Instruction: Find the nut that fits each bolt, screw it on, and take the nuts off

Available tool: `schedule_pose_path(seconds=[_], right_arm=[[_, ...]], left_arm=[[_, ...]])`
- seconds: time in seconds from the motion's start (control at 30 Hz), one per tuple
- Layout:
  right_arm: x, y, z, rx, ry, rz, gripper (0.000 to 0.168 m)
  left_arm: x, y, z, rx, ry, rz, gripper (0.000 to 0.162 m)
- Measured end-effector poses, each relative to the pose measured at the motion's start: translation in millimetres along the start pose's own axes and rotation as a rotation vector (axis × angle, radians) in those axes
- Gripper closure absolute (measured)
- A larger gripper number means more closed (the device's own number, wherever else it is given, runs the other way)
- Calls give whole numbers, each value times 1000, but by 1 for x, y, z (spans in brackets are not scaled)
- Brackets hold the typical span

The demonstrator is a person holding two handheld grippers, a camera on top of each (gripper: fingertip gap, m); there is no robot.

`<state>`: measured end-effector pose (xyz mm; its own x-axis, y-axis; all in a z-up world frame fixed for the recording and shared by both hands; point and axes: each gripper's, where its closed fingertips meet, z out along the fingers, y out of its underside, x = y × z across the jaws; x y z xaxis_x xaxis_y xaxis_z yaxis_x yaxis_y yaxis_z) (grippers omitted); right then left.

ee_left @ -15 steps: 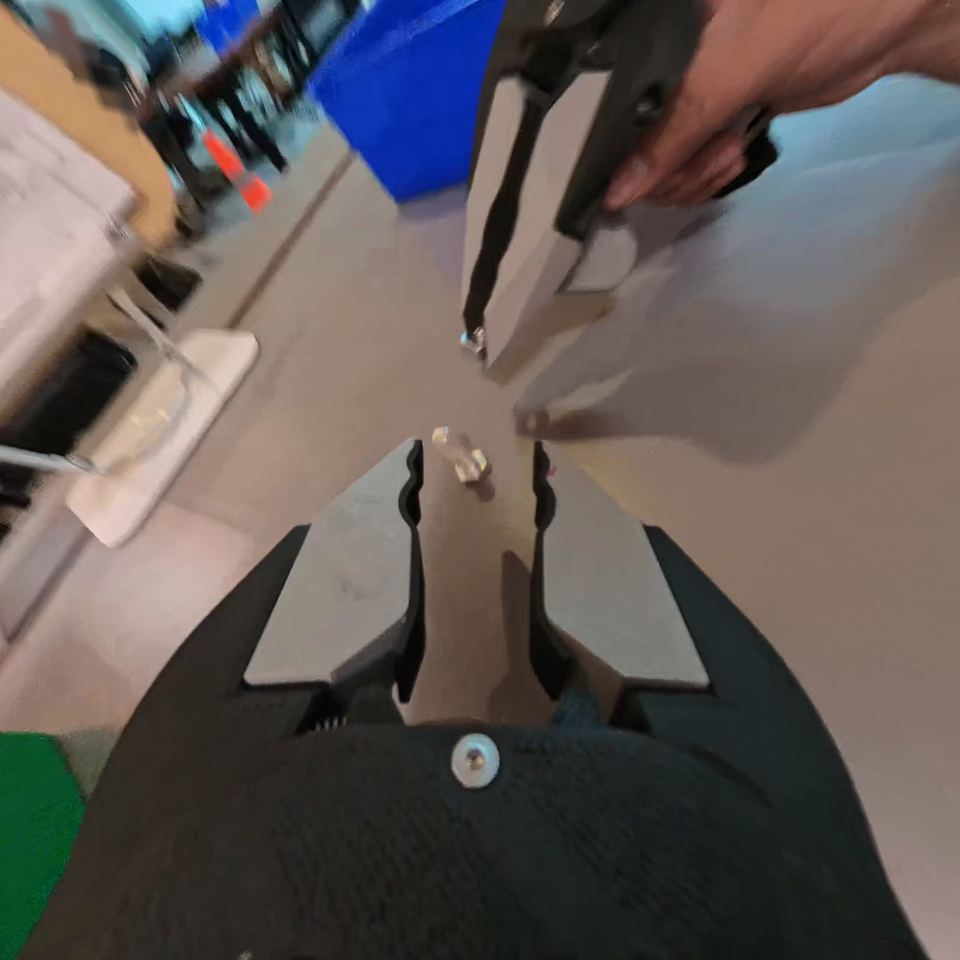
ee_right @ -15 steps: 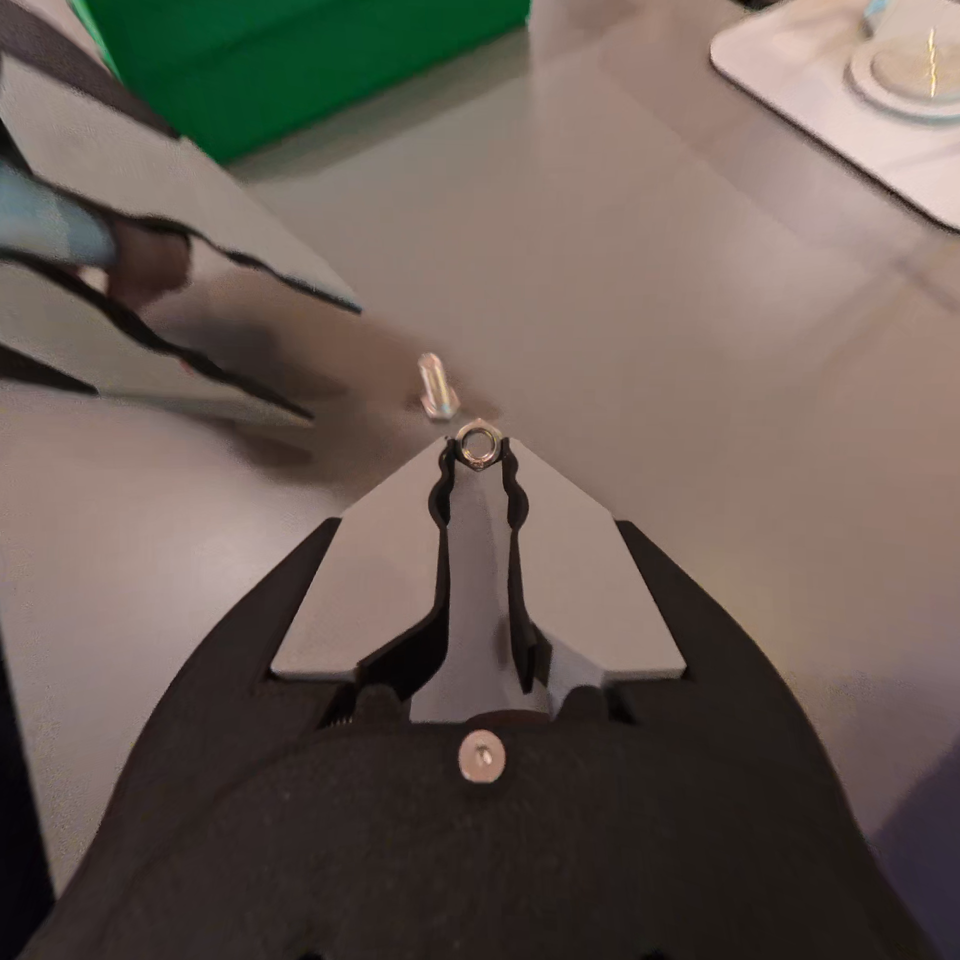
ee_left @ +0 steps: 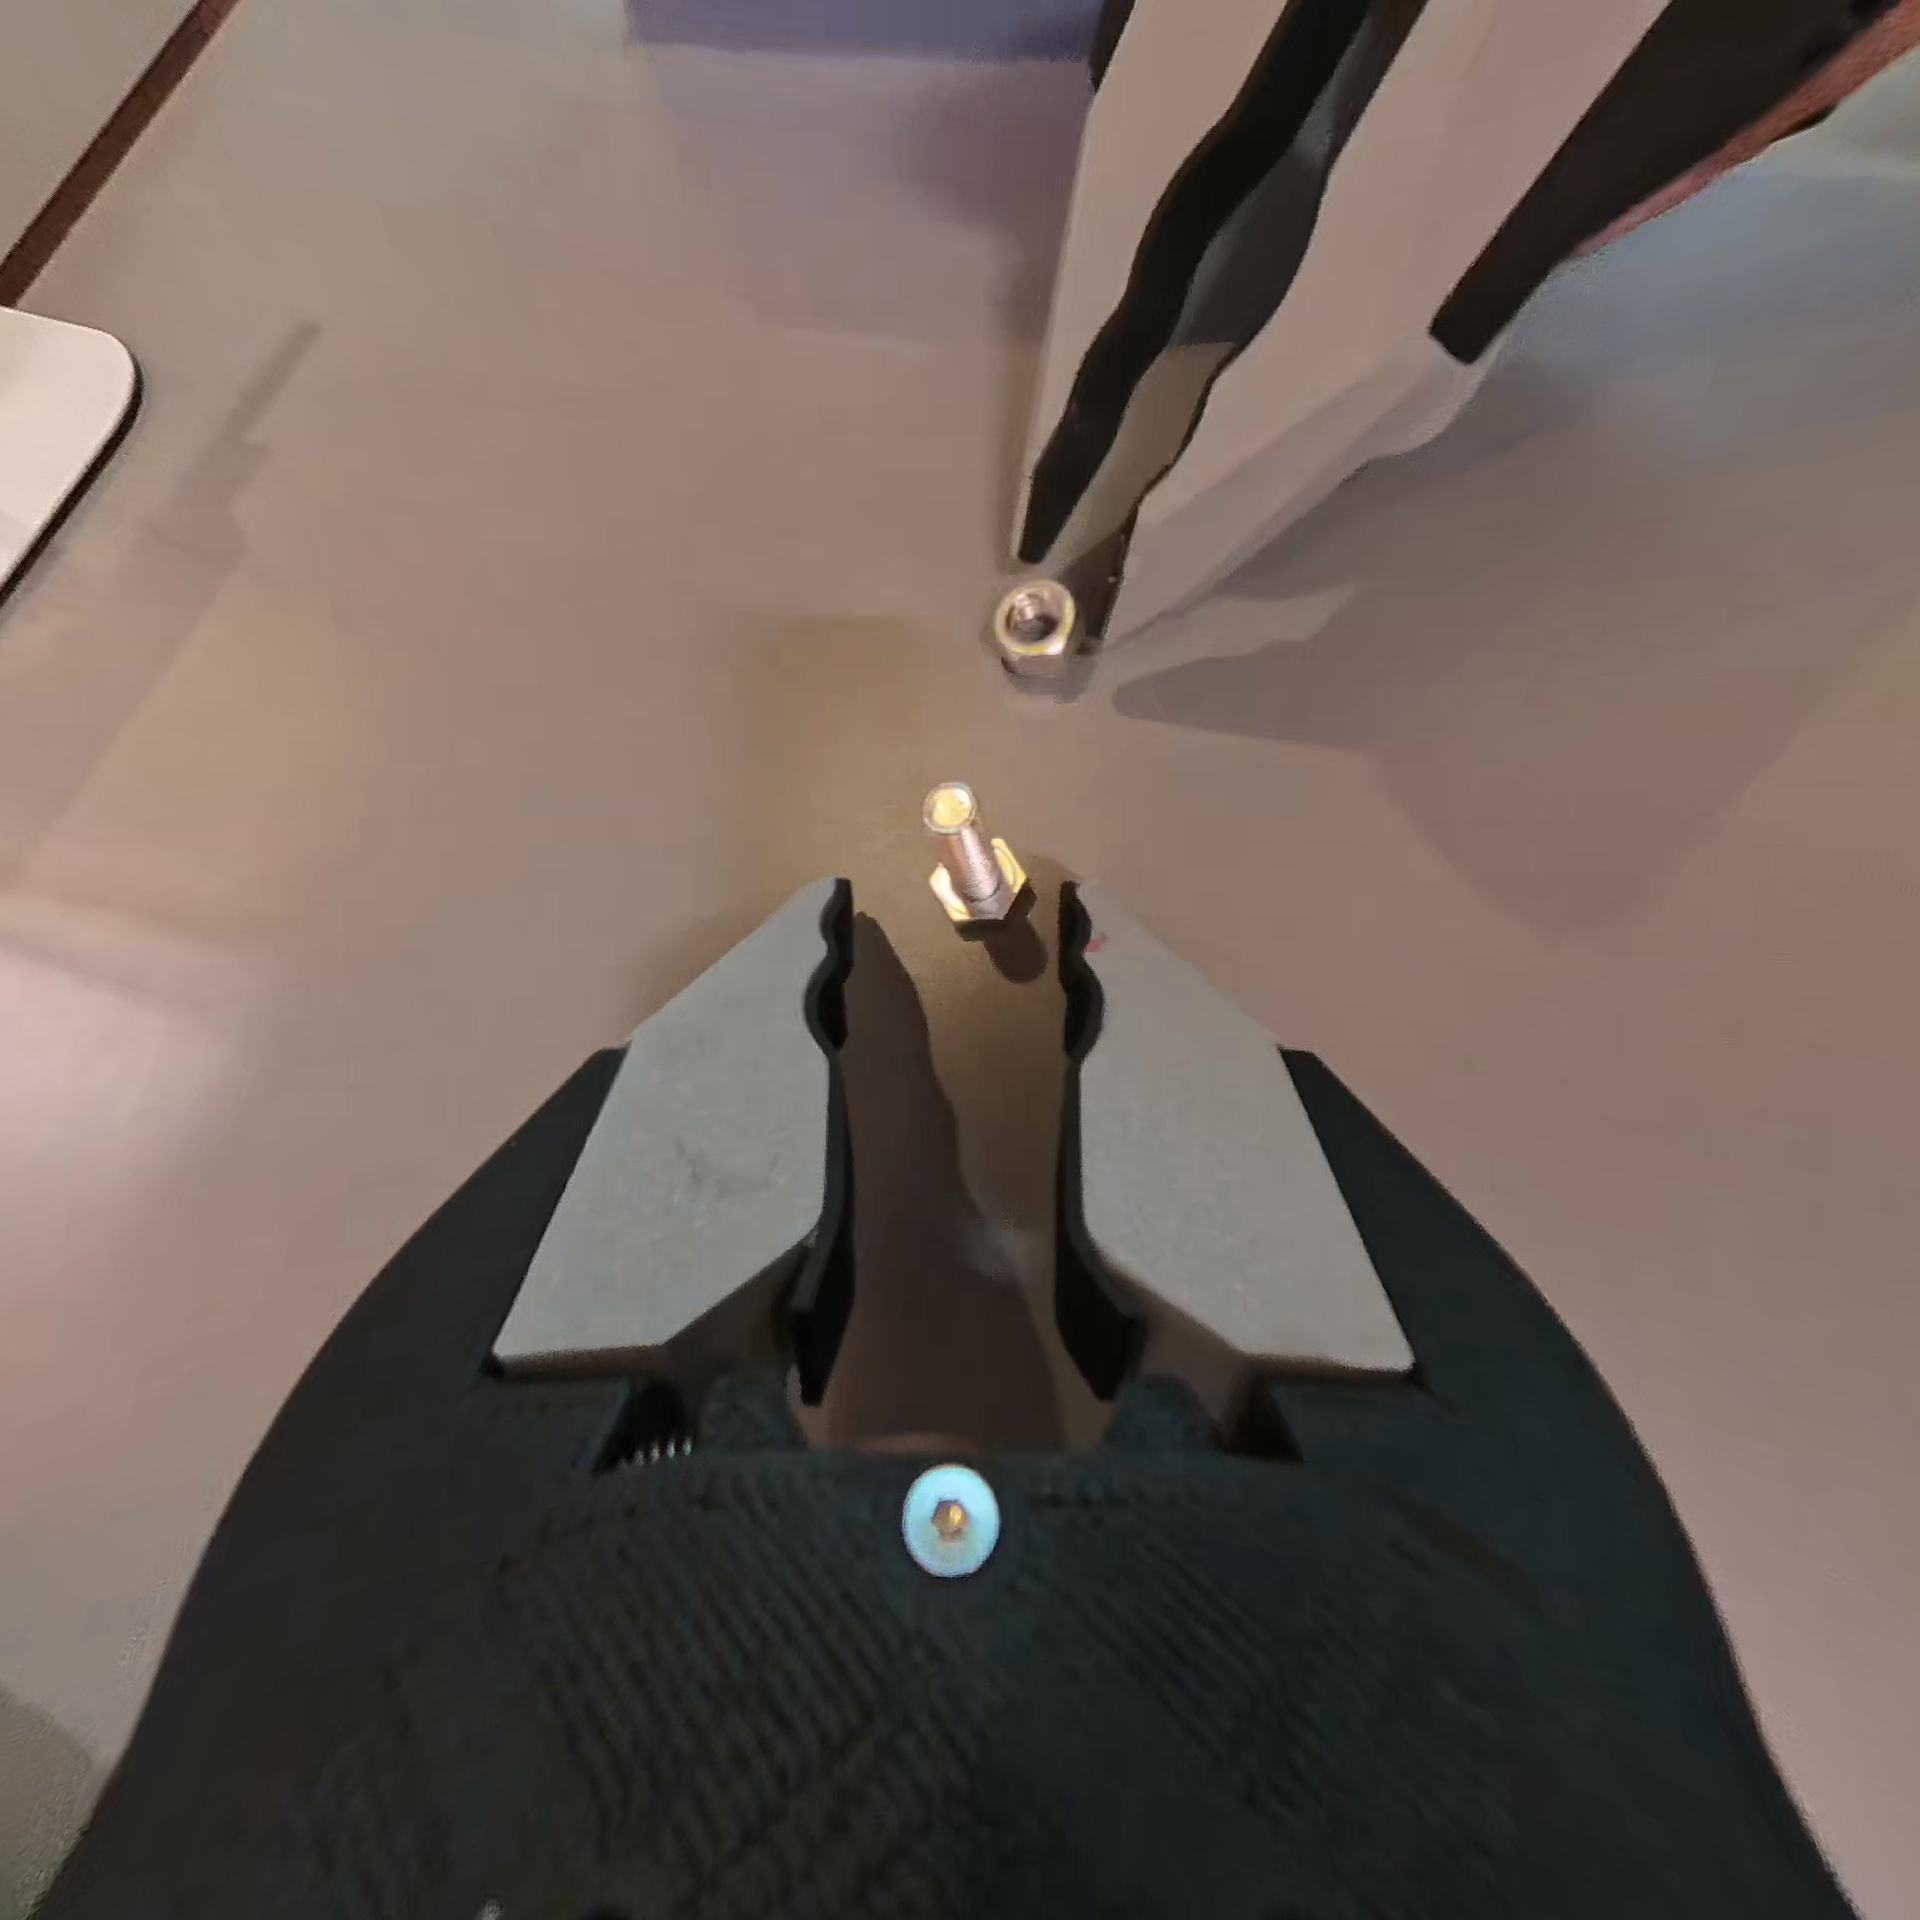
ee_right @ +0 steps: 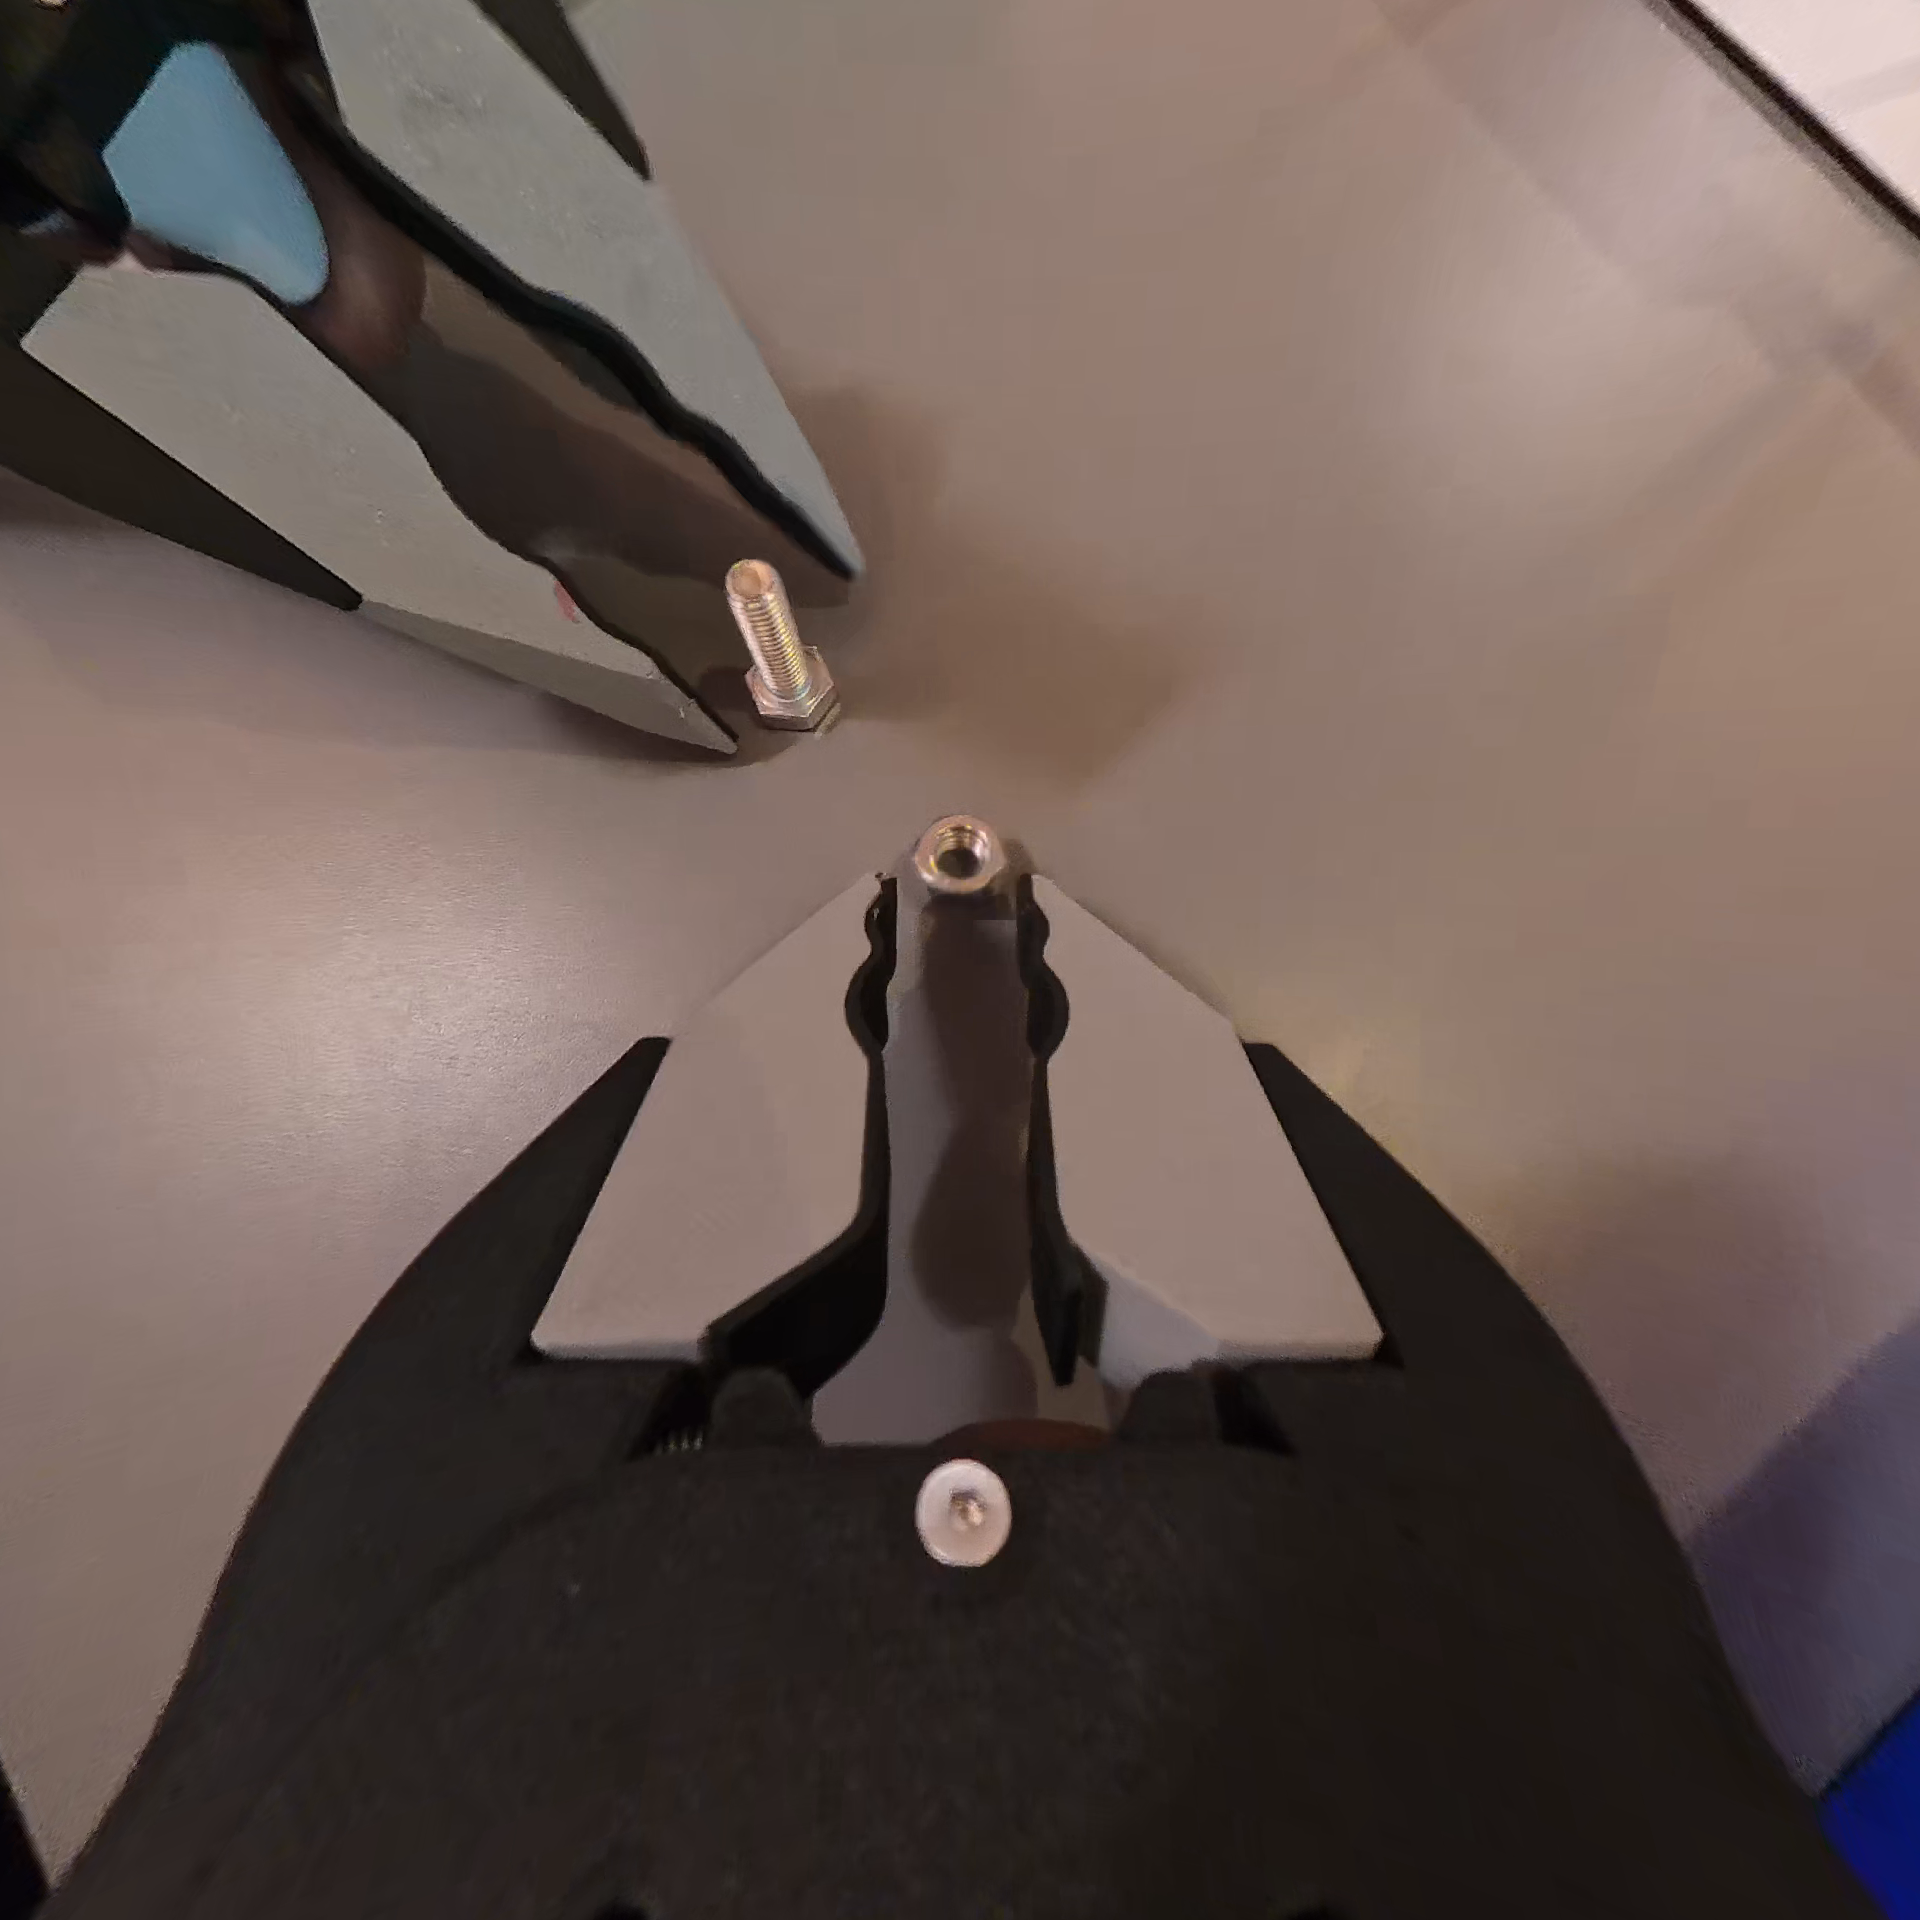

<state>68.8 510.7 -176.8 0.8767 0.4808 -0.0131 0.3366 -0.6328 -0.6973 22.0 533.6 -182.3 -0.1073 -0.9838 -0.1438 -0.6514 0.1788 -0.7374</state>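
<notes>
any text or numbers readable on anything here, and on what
None. The bolt, the nut, the left gripper, the right gripper and the table carry no writing, number or sign. A small red mark on a left gripper finger is not a readable character.

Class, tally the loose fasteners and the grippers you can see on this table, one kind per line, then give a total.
Bolts: 1, the bolt standing on its head.
Nuts: 1, the nut in the right gripper.
Grippers: 2, with the left gripper open.
Total: 4
</notes>
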Motion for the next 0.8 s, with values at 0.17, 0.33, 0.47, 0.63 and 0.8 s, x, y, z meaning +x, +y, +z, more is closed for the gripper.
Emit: schedule_pose_path(seconds=[0.17,0.33,0.47,0.63,0.8], right_arm=[[6,-7,-8,55,-33,70,149],[-6,-36,-21,221,-72,36,144],[-24,-59,-22,334,-112,-3,143],[-35,-57,3,271,-140,1,142],[-39,-50,21,207,-123,-66,161]], left_arm=[[7,4,-4,3,33,-12,126],[6,4,-6,6,8,12,126],[4,5,-6,3,18,-20,121],[3,7,-7,0,25,-37,120],[1,6,-7,0,14,-38,120]])
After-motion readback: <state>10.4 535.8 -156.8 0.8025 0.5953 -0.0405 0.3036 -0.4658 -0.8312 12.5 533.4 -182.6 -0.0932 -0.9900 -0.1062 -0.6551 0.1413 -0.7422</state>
